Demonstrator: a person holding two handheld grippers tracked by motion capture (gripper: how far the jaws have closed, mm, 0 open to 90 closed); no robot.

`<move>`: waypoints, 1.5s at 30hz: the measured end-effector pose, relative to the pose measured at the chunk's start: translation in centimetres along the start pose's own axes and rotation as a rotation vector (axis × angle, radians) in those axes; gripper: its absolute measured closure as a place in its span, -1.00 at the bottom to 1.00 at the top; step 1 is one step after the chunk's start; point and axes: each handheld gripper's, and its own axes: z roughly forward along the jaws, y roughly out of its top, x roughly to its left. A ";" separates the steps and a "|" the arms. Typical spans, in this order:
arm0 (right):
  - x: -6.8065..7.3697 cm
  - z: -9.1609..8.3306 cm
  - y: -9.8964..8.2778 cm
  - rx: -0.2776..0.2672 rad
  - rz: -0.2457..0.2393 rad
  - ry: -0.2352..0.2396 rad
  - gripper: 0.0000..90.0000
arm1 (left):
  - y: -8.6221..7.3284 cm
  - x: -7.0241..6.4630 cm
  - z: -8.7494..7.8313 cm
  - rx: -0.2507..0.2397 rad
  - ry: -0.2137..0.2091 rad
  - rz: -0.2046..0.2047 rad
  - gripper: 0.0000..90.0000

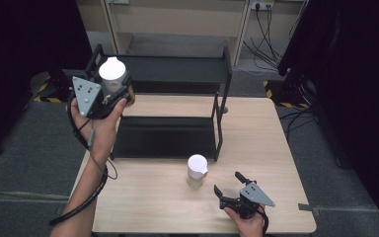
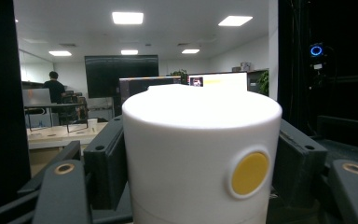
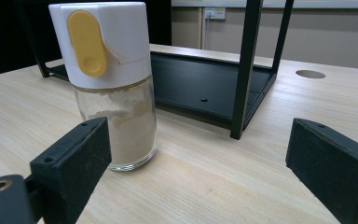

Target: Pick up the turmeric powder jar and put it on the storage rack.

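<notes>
Right gripper [image 1: 225, 183]: near table edge, at 5 o'clock of the table [image 1: 276, 148] in the high view, held in a hand [image 1: 249, 222]. Jaws stand wide apart, nothing between them; they point toward 11 o'clock.

Shaker [image 1: 197, 167]: glass body with pale powder, white cap with yellow flip tab. Stands upright on the table, just beyond the right gripper at its 11 o'clock, apart from the jaws. In the right gripper view the shaker [image 3: 108, 84] sits above the left-hand jaw, not touching it.

Rack [image 1: 177, 116]: black, two-tier, on the table behind the shaker at 12 o'clock; its near post stands just past the shaker's right side.

Left gripper [image 1: 121, 94]: raised at 10 o'clock, off the rack's left end near the top shelf, in the left hand [image 1: 101, 128]. Jaws clamped on a second shaker.

Second shaker [image 1: 112, 74]: white cap up, gripped at both sides; in the left gripper view its cap [image 2: 200, 154] shows a yellow round spot.
</notes>
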 end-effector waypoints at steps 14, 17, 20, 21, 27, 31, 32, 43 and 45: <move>0.0 0.0 0.0 -0.001 -0.001 -0.001 -0.84 | 1.4 0.3 0.7 -0.003 0.017 0.005 -0.32; 0.0 0.0 0.0 0.001 0.000 -0.001 -0.84 | 1.5 0.3 0.8 -0.001 0.017 0.007 -0.32; 0.0 0.0 0.0 0.002 0.000 -0.001 -0.84 | 1.8 0.3 0.9 -0.001 0.017 0.010 -0.32; 0.0 0.0 0.1 0.003 0.001 -0.001 -0.84 | 1.9 0.3 1.0 -0.002 0.017 0.009 -0.32; 0.0 0.0 0.1 0.003 0.001 -0.001 -0.84 | 2.4 0.4 1.3 -0.007 0.016 0.007 -0.32; 0.0 0.0 0.1 0.004 -0.001 -0.001 -0.84 | 2.8 0.3 1.6 -0.006 0.020 0.013 -0.32; 0.0 0.0 0.1 0.004 -0.001 -0.001 -0.84 | 2.9 0.3 1.7 -0.006 0.022 0.012 -0.32; 0.0 0.0 0.0 0.003 0.001 0.001 -0.84 | 3.7 0.2 2.7 -0.008 0.032 0.019 -0.32; 0.0 0.0 0.0 0.002 0.002 0.001 -0.84 | 3.8 0.2 2.9 -0.008 0.034 0.022 -0.32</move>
